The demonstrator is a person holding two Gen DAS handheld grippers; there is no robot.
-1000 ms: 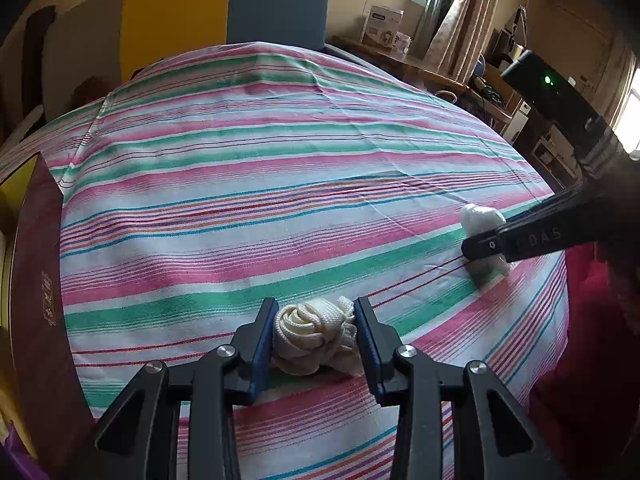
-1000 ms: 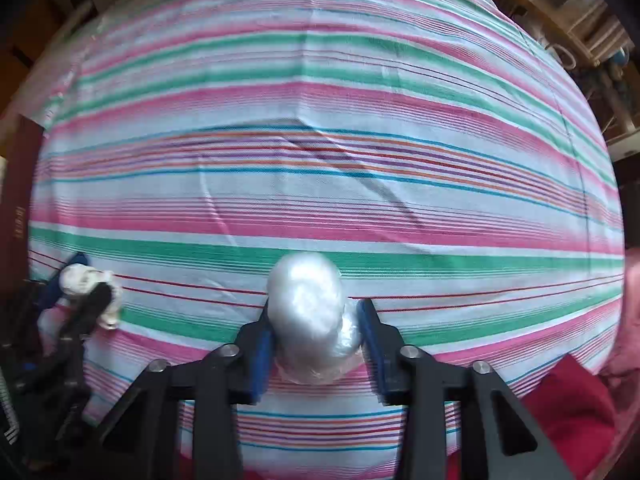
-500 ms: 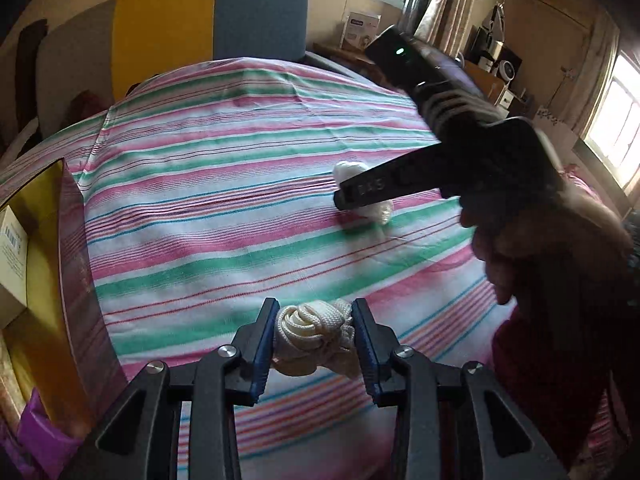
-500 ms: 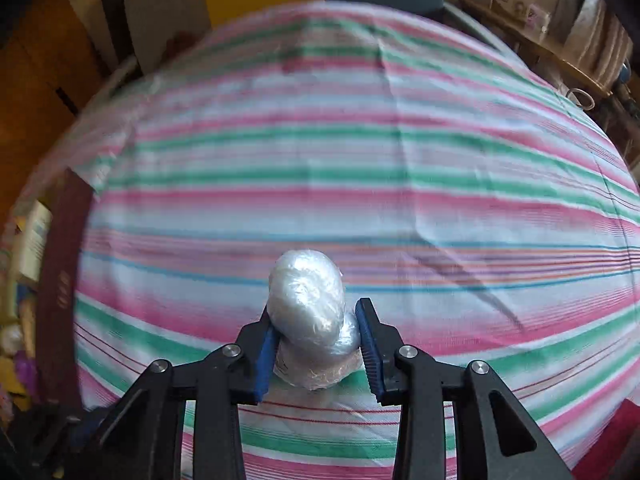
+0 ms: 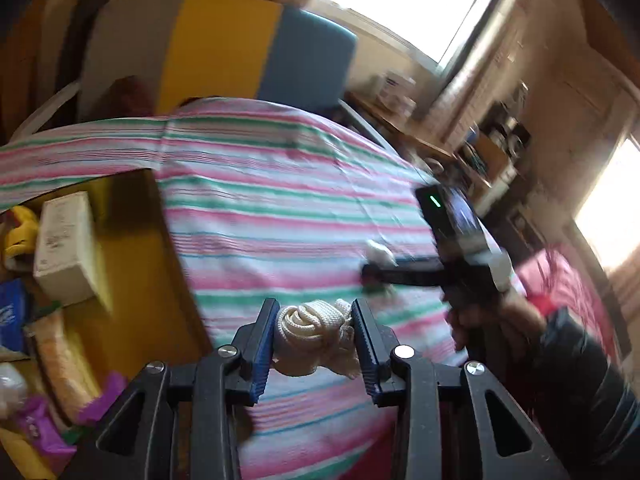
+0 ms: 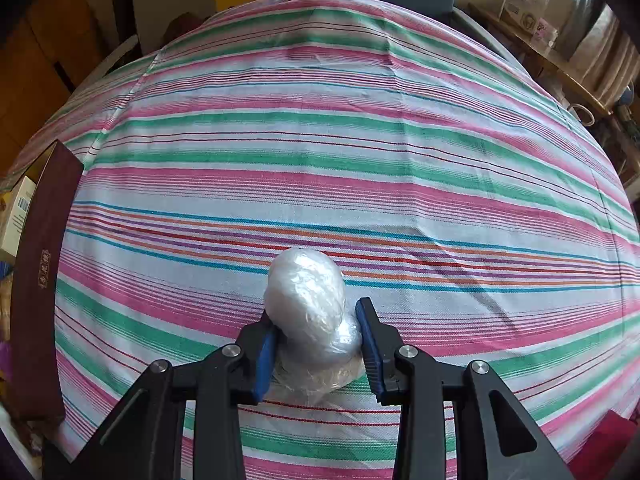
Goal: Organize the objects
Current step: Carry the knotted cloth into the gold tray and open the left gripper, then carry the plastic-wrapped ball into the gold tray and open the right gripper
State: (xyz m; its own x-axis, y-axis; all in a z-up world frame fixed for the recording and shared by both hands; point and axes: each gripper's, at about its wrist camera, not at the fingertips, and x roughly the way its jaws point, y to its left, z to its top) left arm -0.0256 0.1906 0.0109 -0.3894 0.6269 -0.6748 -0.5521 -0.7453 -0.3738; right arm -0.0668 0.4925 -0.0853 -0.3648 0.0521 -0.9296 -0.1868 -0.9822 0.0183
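A ball of cream rope (image 5: pixel 310 330) is squeezed between the two blue pads of the left gripper (image 5: pixel 314 340). The jaws are nearly closed, and the rope ball is held up off the striped cloth (image 5: pixel 280 216). The big box (image 5: pixel 132 256) with the yellow inside is seen just to the left of the rope ball, at the edge of the striped cloth. A white carton (image 5: pixel 66 248) and some soft packets are already kept in the box.

A lump wrapped in clear plastic (image 6: pixel 308 312) is pinched by the right gripper (image 6: pixel 316 344). Its jaws are nearly closed too. The plastic lump is found over the near part of the striped cloth, far to the right of the box's dark red side (image 6: pixel 40 280). Whether its bottom is touching the cloth cannot be told.

The step in hand looks like the carrying step: the rope ball is being taken toward the box. Next, the rope ball should be brought over the open box, lowered past the rim into a free spot beside the white carton, and let go. The plastic lump can then be carried the same way.
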